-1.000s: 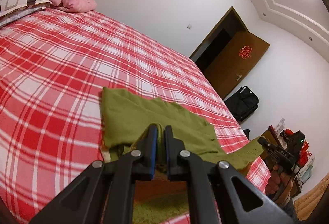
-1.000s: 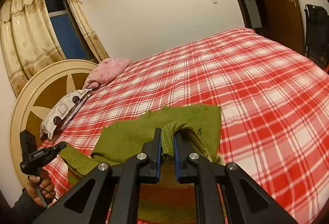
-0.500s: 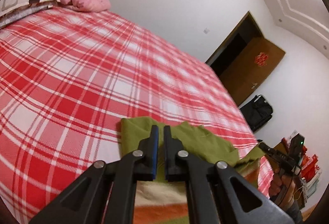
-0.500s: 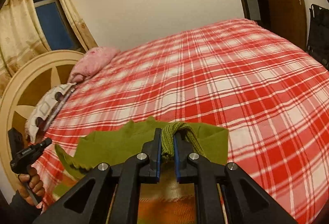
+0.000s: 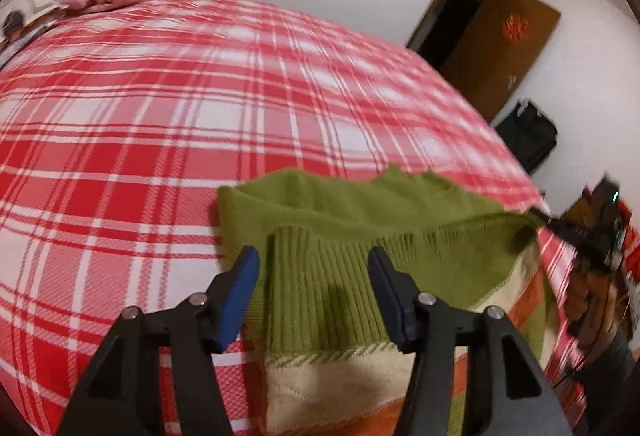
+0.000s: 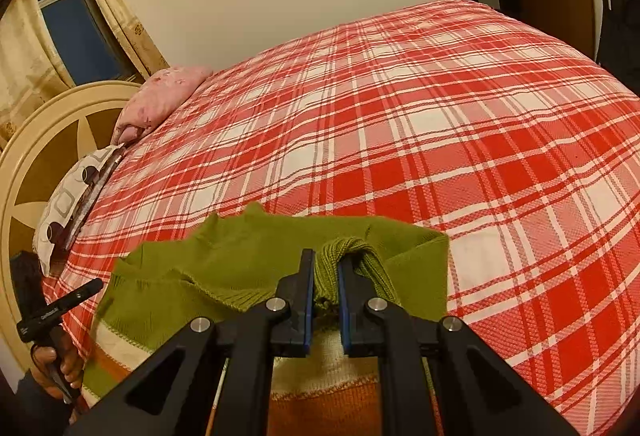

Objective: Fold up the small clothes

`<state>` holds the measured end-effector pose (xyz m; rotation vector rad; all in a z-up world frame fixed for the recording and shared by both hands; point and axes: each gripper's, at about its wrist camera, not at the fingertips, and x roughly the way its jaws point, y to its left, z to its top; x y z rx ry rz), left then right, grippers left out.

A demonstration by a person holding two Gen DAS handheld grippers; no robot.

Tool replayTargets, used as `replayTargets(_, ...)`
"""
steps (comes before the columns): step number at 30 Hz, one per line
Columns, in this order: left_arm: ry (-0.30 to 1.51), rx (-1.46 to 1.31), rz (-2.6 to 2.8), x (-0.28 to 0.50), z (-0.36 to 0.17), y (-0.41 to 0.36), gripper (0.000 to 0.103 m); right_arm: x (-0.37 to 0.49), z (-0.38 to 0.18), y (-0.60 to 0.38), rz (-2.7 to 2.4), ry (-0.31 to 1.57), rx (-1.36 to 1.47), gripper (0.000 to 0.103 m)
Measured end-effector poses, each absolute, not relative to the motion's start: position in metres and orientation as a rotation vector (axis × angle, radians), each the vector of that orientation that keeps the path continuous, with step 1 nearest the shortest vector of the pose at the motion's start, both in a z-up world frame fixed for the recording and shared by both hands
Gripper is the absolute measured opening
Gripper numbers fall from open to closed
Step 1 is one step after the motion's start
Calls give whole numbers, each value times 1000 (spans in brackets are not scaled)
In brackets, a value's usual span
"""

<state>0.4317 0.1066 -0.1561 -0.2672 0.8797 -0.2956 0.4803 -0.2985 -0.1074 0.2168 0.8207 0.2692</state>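
Note:
A knitted sweater (image 5: 360,204), green with cream and orange stripes, lies folded on the red plaid bed (image 5: 160,116). My left gripper (image 5: 314,264) hovers low over it. Its jaws are opening, and the ribbed green hem (image 5: 320,276) lies loose between the blue pads without touching them. My right gripper (image 6: 326,260) is shut on a bunched piece of the same ribbed hem (image 6: 352,252), held just above the sweater (image 6: 240,256). The right gripper (image 5: 560,224) also shows blurred at the far right in the left wrist view. The left gripper (image 6: 94,286) and a hand (image 6: 60,364) appear at the left edge.
A pink pillow (image 6: 160,96) and a patterned one (image 6: 68,204) lie at the cream headboard (image 6: 40,156). The plaid cover (image 6: 480,156) stretches wide beyond the sweater. A brown door (image 5: 500,48) and a black bag (image 5: 528,136) stand past the bed's foot.
Both grippers carried the green hem forward over the sweater and sank toward the bed. The left jaws have parted and let the hem drop. The right stays clamped.

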Motion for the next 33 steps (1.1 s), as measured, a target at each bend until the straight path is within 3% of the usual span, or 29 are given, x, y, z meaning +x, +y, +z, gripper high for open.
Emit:
replayTargets(1, 899, -242, -292, 434, -159, 103, 52, 480, -107, -298, 270, 821, 211, 10)
replayTargets(3, 935, -228, -281, 438, -167, 101, 24, 479, -107, -299, 273, 823, 209, 10)
replayTargets(6, 943, -250, -275, 439, -170, 105, 7, 478, -106, -299, 276, 823, 207, 10)
replayTargets(13, 771, -310, -272, 430, -129, 122, 7, 481, -93, -299, 273, 790, 197, 9)
replayTargets(22, 805, -312, -205, 462, -147, 126, 7, 525, -97, -287, 246, 806, 181, 10)
replayTargets(29, 832, -347, -172, 453, -155, 132, 17, 560, -144, -298, 254, 969, 247, 19)
replayTargets(30, 822, -346, -175, 447, -152, 133, 24, 556, -142, -302, 258, 956, 253, 29)
replayTargets(31, 806, -334, -175, 441, -148, 133, 31, 549, -139, -306, 254, 941, 246, 47)
replayTargets(33, 768, -298, -155, 421, -141, 134, 60, 536, -133, -316, 215, 913, 225, 70)
